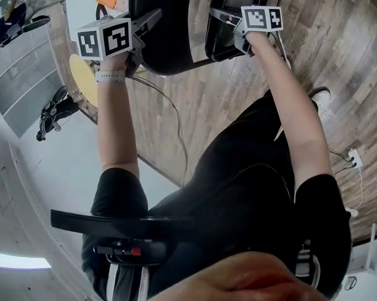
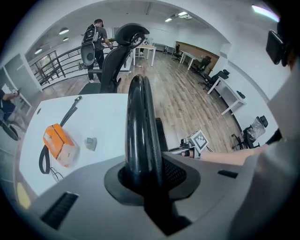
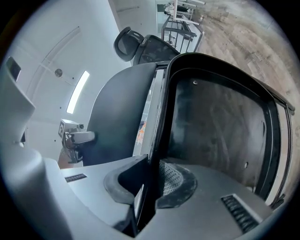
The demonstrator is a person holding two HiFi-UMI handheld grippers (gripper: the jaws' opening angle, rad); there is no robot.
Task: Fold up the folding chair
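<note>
The black folding chair is at the top of the head view, its rounded backrest (image 1: 166,38) on the left and its seat (image 1: 223,31) on the right. My left gripper (image 1: 148,23) is shut on the backrest's thick rounded edge (image 2: 139,117), which runs straight up between the jaws in the left gripper view. My right gripper (image 1: 223,17) is shut on the seat's thin rim (image 3: 157,140). The seat's underside (image 3: 220,126) fills the right of the right gripper view, and the backrest (image 3: 119,117) stands to its left, close beside it.
A white table (image 2: 93,117) beyond the chair carries an orange case (image 2: 58,143) with a strap. An office chair (image 2: 112,61) and a person with a backpack (image 2: 93,42) stand further off. A cable (image 1: 177,125) trails over the wooden floor.
</note>
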